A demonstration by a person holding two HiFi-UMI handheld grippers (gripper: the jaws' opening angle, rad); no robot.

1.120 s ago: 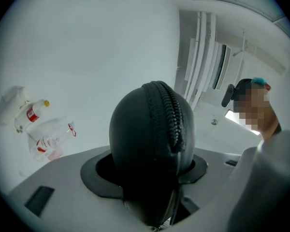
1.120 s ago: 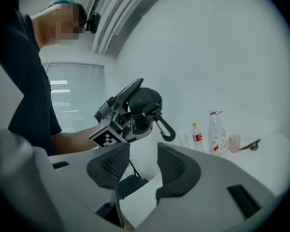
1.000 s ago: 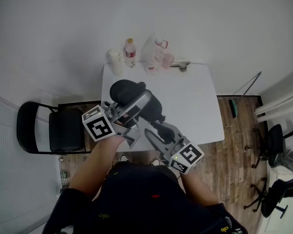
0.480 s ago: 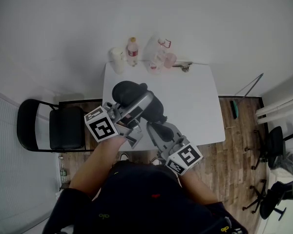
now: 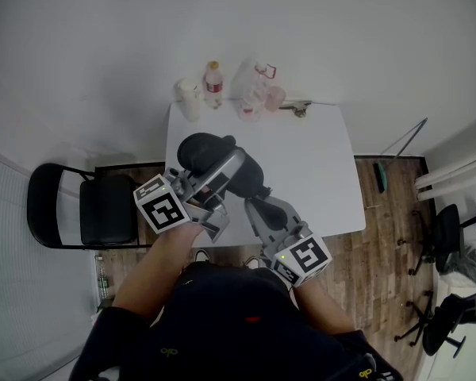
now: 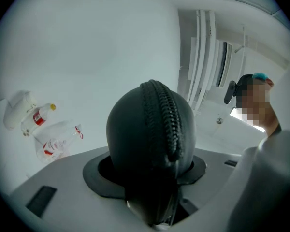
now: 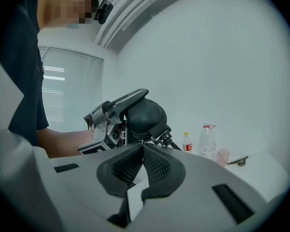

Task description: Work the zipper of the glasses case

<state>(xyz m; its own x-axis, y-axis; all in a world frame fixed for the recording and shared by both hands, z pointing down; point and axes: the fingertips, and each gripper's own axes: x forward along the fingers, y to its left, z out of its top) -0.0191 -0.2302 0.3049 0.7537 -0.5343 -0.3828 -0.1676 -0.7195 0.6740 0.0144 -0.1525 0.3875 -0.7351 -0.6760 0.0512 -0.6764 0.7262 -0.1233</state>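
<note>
I've got one glasses case (image 5: 200,149), held over the table's (image 5: 317,173) near left corner in my left gripper (image 6: 150,170), whose jaws have just been closing on it. My right gripper (image 7: 142,145) is pinched fully together, tips at the case's end (two grippers, one case). Only the left gripper view shows its single zipper (image 6: 164,120).

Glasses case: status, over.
Left tool just tightened on glasses case, held above table. Right tool shut on zipper pull. Bottles far back, nothing obstructing.

Right tool (image 5: 251,204) jaws just closed together at glasses case (image 5: 200,149); left tool's (image 5: 233,168) closed further
</note>
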